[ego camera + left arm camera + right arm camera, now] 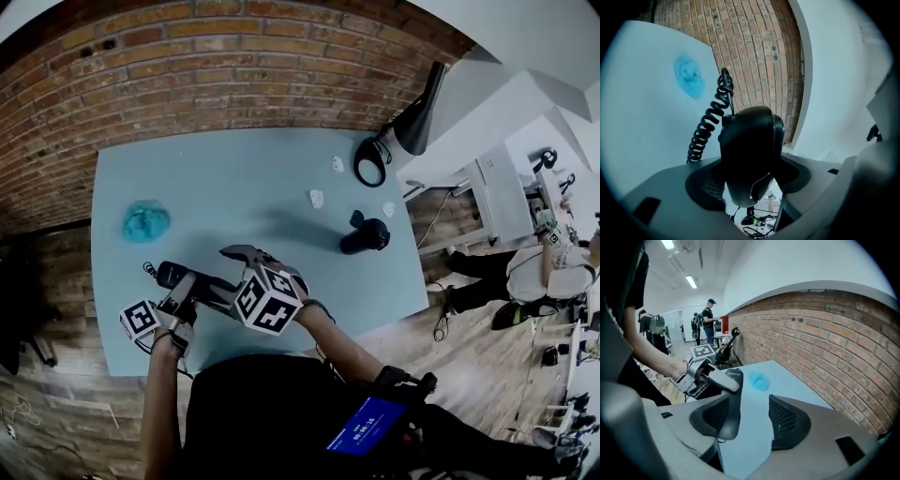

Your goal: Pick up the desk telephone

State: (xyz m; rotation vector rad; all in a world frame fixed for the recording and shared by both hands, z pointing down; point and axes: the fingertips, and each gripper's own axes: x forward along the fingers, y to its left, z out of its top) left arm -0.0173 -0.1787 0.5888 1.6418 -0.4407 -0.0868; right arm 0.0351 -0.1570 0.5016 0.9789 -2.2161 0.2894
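**black handset clear of the counter, gripped by the left tool**

black plastic telephone handset (178, 276) is at the near left edge of the pale blue counter (234, 197), raised off its surface. in the left gripper view, floor clutter shows beneath its lower end. its coiled cord (707, 131) runs from the far end down to the counter.

left tool (187, 286): jaws stand wide and are closed on the handset, which fills the gap between the pads end-on. the right gripper view confirms this, with one light grey finger (715, 379) laid across the handset body.

right tool (246, 255): jaws wide apart and holding nothing. in its own view the handset's free end hangs against the inner face of the left-hand pad (712, 416). the right-hand pad (785, 420) is apart from it, with bare counter showing in the gap.

the telephone's base cannot be made out in any view.

other items noted: a teal cloth (145, 222) sits well apart towards the brick wall (234, 66). a black lamp (417, 117) stands at the far right corner.
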